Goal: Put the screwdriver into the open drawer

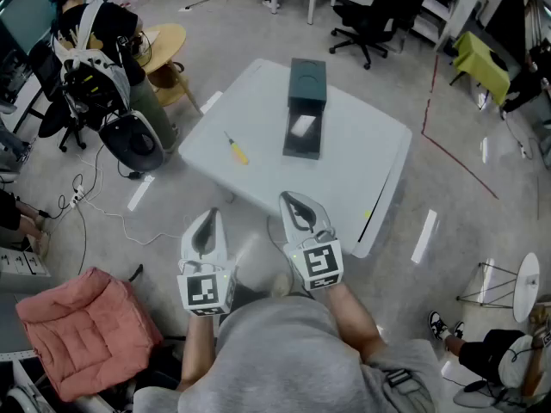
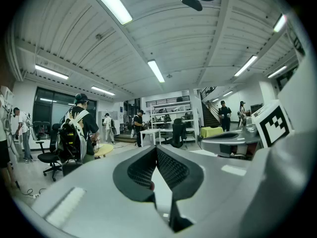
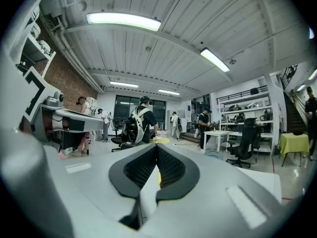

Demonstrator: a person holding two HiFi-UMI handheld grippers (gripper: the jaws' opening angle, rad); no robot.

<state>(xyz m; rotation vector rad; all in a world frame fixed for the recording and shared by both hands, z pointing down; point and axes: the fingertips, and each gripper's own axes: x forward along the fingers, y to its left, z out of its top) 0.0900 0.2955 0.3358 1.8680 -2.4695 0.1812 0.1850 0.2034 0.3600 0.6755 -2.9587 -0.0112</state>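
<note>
1. We held the left gripper (image 1: 209, 216) and the right gripper (image 1: 290, 200) side by side, near the closest edge of the table (image 1: 362, 144), both roughly level and pointing toward it.
2. In the left gripper view, the left gripper's (image 2: 156, 148) jaws were pressed together at the tips, with only a narrow wedge of gap lower down and nothing in it.
3. In the right gripper view, the right gripper's (image 3: 157, 147) jaws were likewise pressed together and pinched nothing.
4. The screwdriver (image 1: 236, 148), with its yellow handle, lay flat on the table left of the drawer (image 1: 302, 136), apart from it and well apart from both grippers.
5. The drawer stood pulled out of the dark cabinet (image 1: 307, 82) toward us. Something pale lay inside it, but we could not tell what.
6. The cabinet sat on the far part of the table, with the drawer reaching toward the middle.
7. Each gripper carried its marker cube (image 1: 320, 263) just ahead of our hands, and the right one's cube (image 2: 274, 124) also showed at the right of the left gripper view.
8. On the floor to our left lay a pink cushion (image 1: 82, 321).
9. Beyond the table's left corner stood a person (image 1: 95, 50) wearing a backpack, and a black chair (image 1: 374, 15) stood beyond the far side.
</note>
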